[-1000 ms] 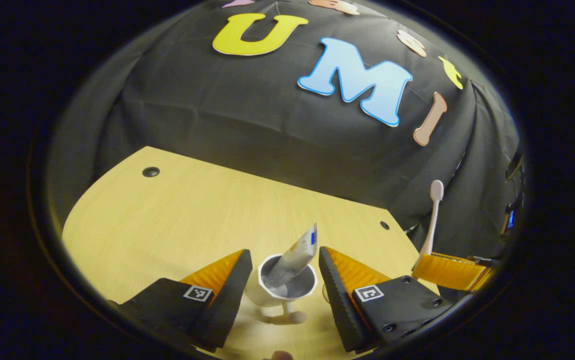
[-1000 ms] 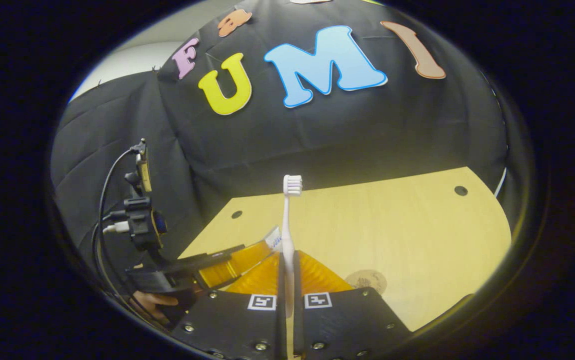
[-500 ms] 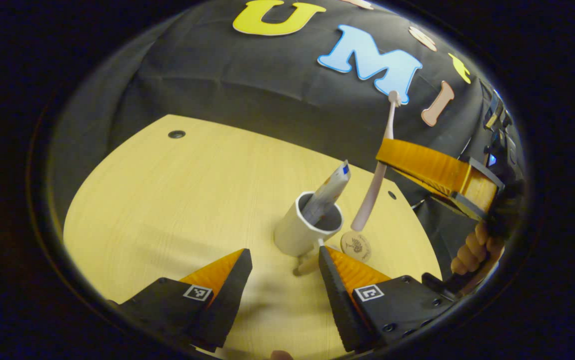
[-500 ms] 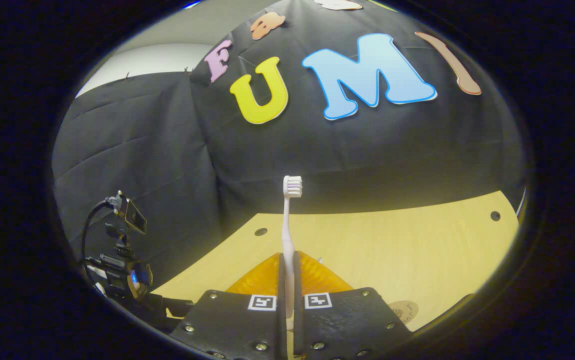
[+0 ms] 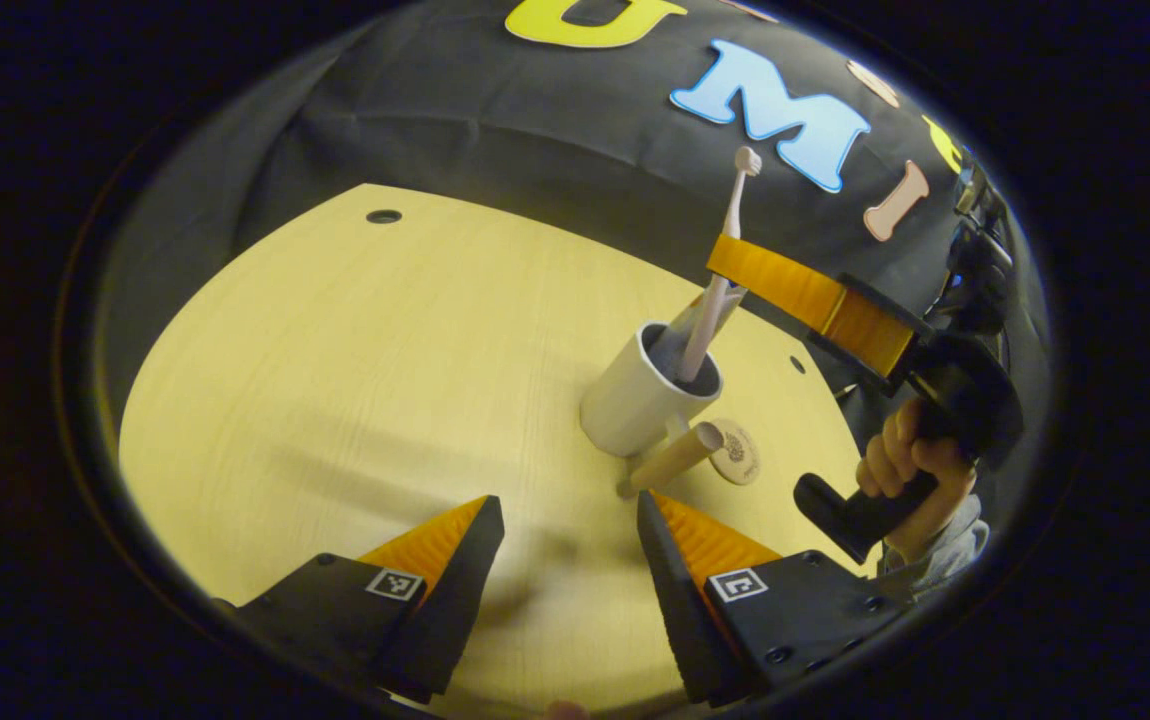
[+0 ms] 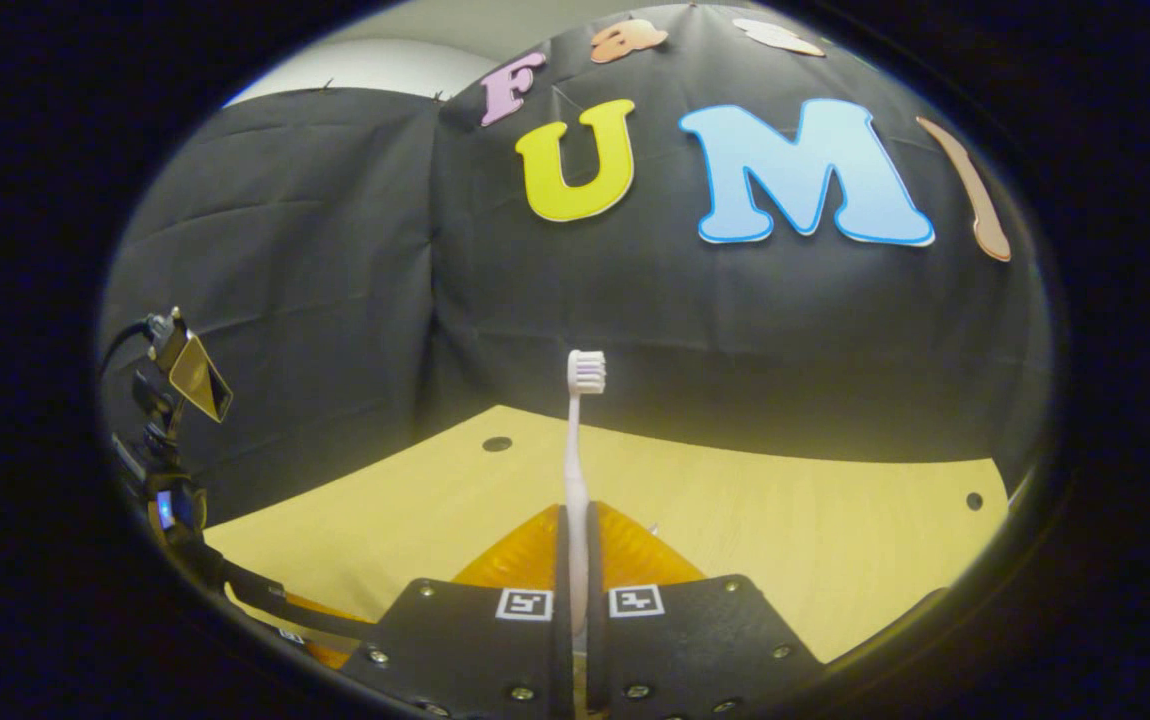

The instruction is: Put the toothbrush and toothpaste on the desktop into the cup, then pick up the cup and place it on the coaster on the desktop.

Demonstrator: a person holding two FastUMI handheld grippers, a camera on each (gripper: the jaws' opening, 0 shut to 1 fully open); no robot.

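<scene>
In the left gripper view a white cup [image 5: 635, 405] with a wooden handle [image 5: 673, 460] stands on the light wooden desktop [image 5: 335, 350]. The toothpaste tube [image 5: 683, 322] leans inside it. A white toothbrush [image 5: 725, 250] stands bristles up with its lower end inside the cup. My right gripper [image 5: 721, 260], held by a hand [image 5: 910, 470], is shut on the toothbrush's handle above the rim. My left gripper [image 5: 567, 520] is open and holds nothing, a short way in front of the cup. The right gripper view shows my right gripper [image 6: 575, 525] clamped on the upright toothbrush [image 6: 575, 450].
A round wooden coaster [image 5: 740, 455] lies on the desktop just right of the cup, touching its handle's shadow. The desktop has small cable holes [image 5: 384, 216] near its far edge. The left gripper's rig with cables [image 6: 180, 400] is at the left of the right gripper view.
My left gripper has drawn back from the cup, still open. My right gripper carried the toothbrush over the cup and lowered its handle end inside.
</scene>
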